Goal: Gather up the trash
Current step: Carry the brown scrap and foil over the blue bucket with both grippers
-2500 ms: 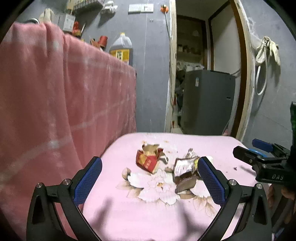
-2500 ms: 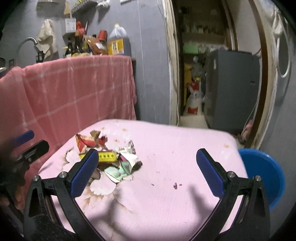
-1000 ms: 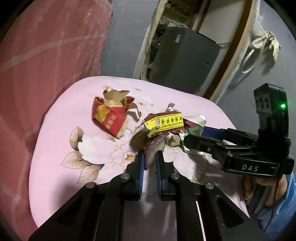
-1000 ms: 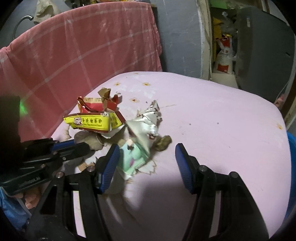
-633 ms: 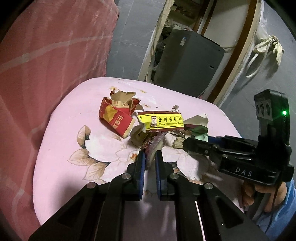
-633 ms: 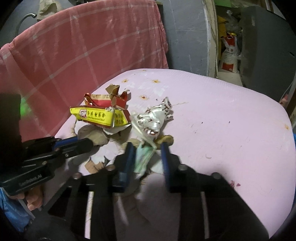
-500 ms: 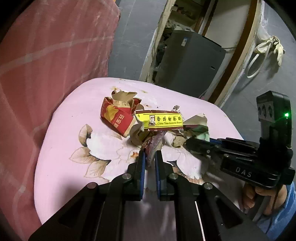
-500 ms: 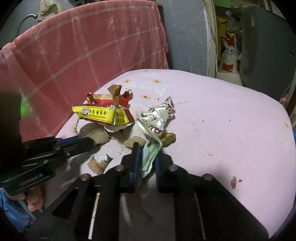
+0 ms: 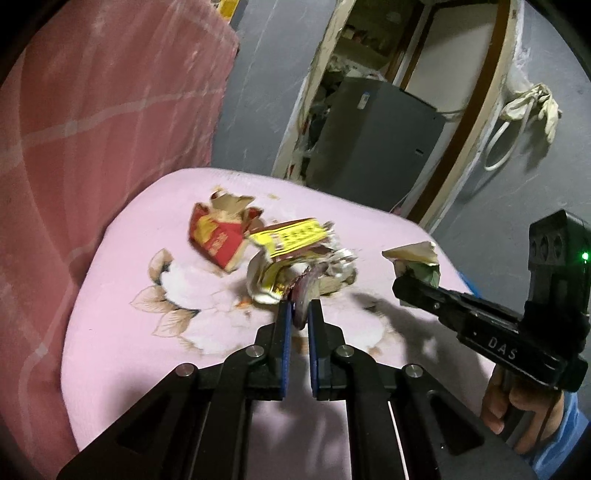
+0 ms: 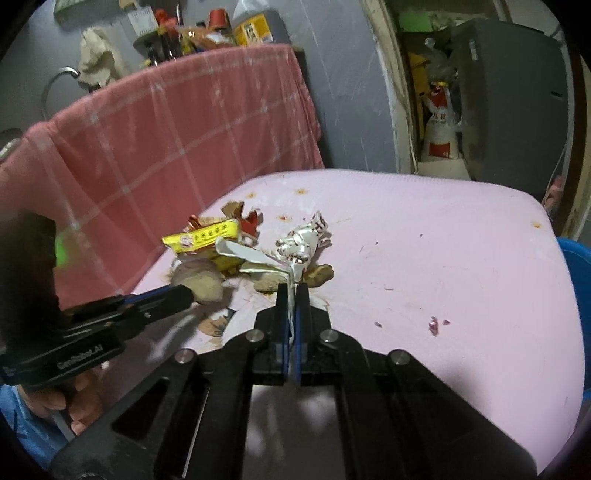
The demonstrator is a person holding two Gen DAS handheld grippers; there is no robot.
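— Trash pile (image 9: 280,254): where?
— On the pink cushion (image 9: 122,332). Left gripper (image 9: 300,314) is clamped on a dark wrapper (image 9: 306,291); right gripper (image 10: 291,295) pinches a pale torn wrapper (image 10: 258,258), lifted.

Print on yellow wrapper (image 9: 291,236) smeared by motion blur, unreadable. Red carton (image 9: 216,242) partly covered by yellow wrapper in right wrist view. Blue bin (image 10: 576,266) cut off by right frame edge. Shelf clutter (image 10: 207,29) too small to identify. Wrapper scrap (image 10: 292,280) mostly hidden between right gripper (image 10: 291,295) pads.
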